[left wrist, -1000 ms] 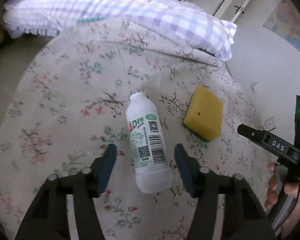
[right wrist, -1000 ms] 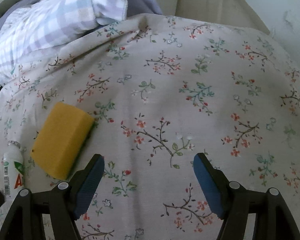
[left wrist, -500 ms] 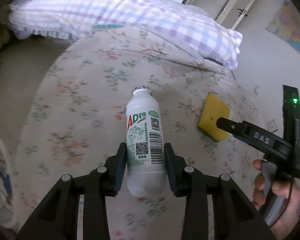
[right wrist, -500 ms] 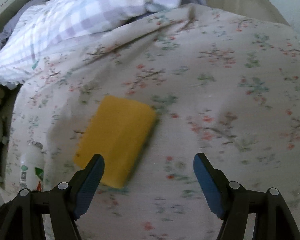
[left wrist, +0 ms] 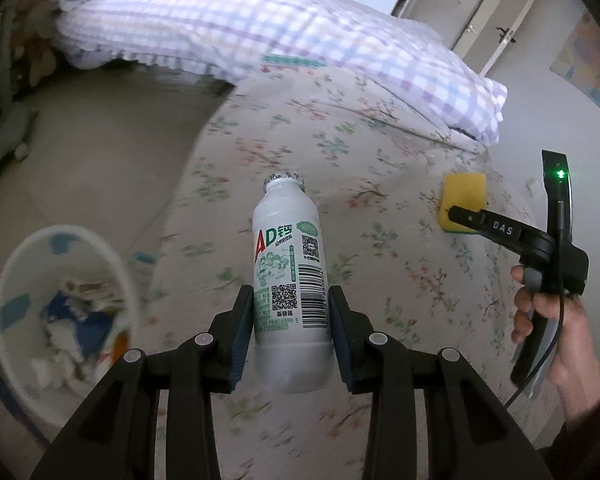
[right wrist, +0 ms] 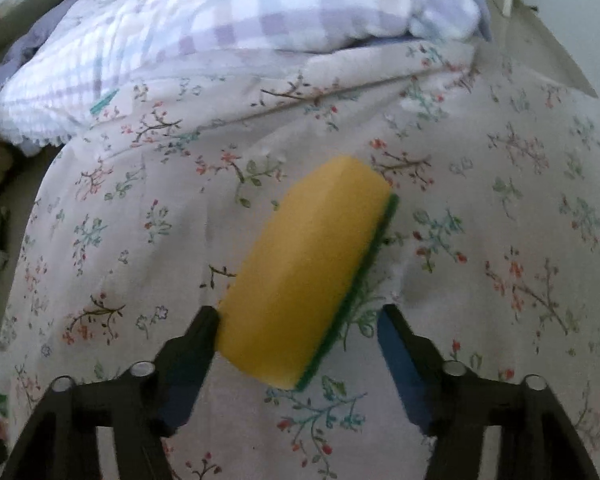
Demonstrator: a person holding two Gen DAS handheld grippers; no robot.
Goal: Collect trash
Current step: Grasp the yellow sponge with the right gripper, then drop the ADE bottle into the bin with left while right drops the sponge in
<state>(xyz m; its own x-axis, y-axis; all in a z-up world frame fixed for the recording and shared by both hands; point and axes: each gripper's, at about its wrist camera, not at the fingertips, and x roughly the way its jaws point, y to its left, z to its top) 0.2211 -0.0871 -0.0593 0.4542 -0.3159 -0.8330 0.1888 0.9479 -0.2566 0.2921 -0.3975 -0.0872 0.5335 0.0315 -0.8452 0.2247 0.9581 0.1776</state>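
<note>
The left tool (left wrist: 290, 322), open around the bottle (left wrist: 289, 280) a second ago, now clenches it and has lifted it off the bed (left wrist: 380, 184) toward the bin (left wrist: 16, 264)—while the right tool (right wrist: 300, 344), open, straddles the sponge (right wrist: 304, 272)—next for collecting.

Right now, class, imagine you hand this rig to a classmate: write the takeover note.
Left gripper: jaws shut on the white drink bottle, lifted clear of the floral bedspread.
Right gripper: jaws open, straddling the yellow sponge, which lies on the bedspread; not yet gripped.
White bin stands on the floor at the left of the bed, already holding some scraps.
Done: bottle picked up.
Left: drop the bottle in the bin; close on the sponge and bin it too, if it counts as trash.
</note>
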